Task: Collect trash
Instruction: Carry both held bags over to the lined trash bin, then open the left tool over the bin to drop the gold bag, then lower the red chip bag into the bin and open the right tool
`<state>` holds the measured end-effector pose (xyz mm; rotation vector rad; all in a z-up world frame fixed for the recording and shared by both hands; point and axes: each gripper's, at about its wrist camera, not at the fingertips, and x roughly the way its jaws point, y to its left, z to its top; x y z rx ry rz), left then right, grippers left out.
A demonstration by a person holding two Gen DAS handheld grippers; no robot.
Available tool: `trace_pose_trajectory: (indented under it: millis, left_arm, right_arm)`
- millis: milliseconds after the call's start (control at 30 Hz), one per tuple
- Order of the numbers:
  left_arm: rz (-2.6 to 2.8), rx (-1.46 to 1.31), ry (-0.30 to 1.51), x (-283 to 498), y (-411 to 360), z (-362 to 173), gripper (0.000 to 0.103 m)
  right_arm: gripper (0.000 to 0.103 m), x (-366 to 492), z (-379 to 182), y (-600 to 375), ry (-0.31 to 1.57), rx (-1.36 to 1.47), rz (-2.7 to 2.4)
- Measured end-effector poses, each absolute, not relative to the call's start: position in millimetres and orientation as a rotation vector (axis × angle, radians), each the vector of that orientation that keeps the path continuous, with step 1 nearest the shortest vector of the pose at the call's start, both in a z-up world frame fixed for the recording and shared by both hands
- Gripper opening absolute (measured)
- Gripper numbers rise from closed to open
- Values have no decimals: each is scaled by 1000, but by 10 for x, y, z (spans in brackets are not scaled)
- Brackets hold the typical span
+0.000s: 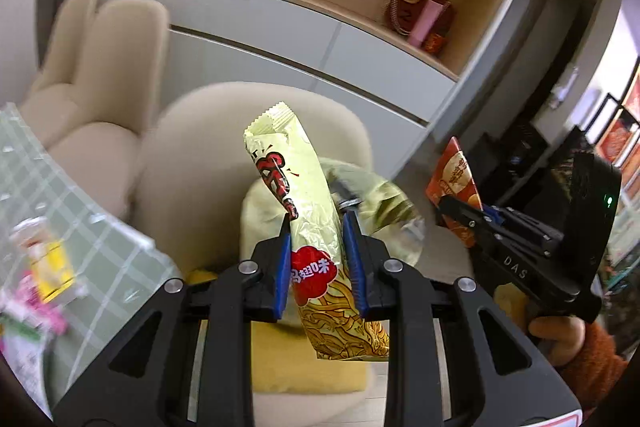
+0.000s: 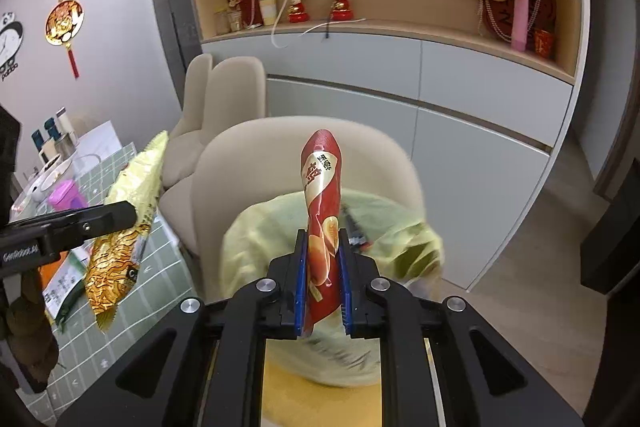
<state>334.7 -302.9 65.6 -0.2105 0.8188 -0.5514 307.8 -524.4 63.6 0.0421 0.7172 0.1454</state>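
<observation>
My left gripper (image 1: 316, 221) is shut on a gold and pale-yellow snack wrapper (image 1: 304, 187), which stands upright between the blue pads. My right gripper (image 2: 322, 233) is shut on a red snack packet (image 2: 320, 179), also upright. Both hang over a bin lined with a yellow-green bag (image 2: 260, 239) (image 1: 384, 199) that sits on a beige chair. In the left wrist view the right gripper (image 1: 448, 205) holds the red packet (image 1: 452, 171) at the right. In the right wrist view the left gripper (image 2: 128, 215) carries the gold wrapper (image 2: 132, 187) at the left.
The beige chair (image 2: 240, 155) has a yellow cushion (image 2: 288, 399) under the bin. A table with a green checked cloth (image 2: 160, 267) (image 1: 80, 211) at the left bears packets, cups and bowls. Grey cabinets and a wooden shelf stand behind. A hand in an orange sleeve (image 1: 560, 331) holds the right gripper.
</observation>
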Motion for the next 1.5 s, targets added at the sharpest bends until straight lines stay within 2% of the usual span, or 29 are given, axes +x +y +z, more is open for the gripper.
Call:
trace_pose_trajectory:
  millis: [367, 533, 667, 733, 800, 933, 1167, 1267, 1500]
  left_arm:
    - [-713, -155, 960, 4299, -4152, 154, 24]
    - [-683, 26, 1121, 4422, -4652, -282, 24]
    - [-674, 92, 1193, 4375, -4758, -490, 25]
    - [-688, 38, 1193, 4410, -4706, -475, 36]
    - [-692, -18, 1194, 4431, -4610, -429, 42]
    - [-659, -85, 1137, 4366, -4309, -224, 48]
    - [-540, -155, 977, 4032, -3700, 193, 50]
    - [-469, -151, 900, 3817, -3451, 335, 52]
    - [-334, -161, 873, 3378, -2696, 429, 53]
  right_arm:
    - [14, 3306, 535, -5871, 695, 89, 60]
    - [14, 3287, 476, -6084, 691, 115, 18]
    - [14, 3263, 393, -6194, 708, 143, -8]
    - [14, 3257, 343, -6211, 719, 150, -13]
    - [14, 3263, 305, -6182, 733, 158, -8]
    - [14, 3321, 243, -6047, 757, 149, 29]
    - [14, 3685, -55, -5609, 887, 164, 160]
    - [14, 3942, -348, -5371, 1014, 165, 221]
    - [14, 4196, -757, -5038, 1202, 93, 279]
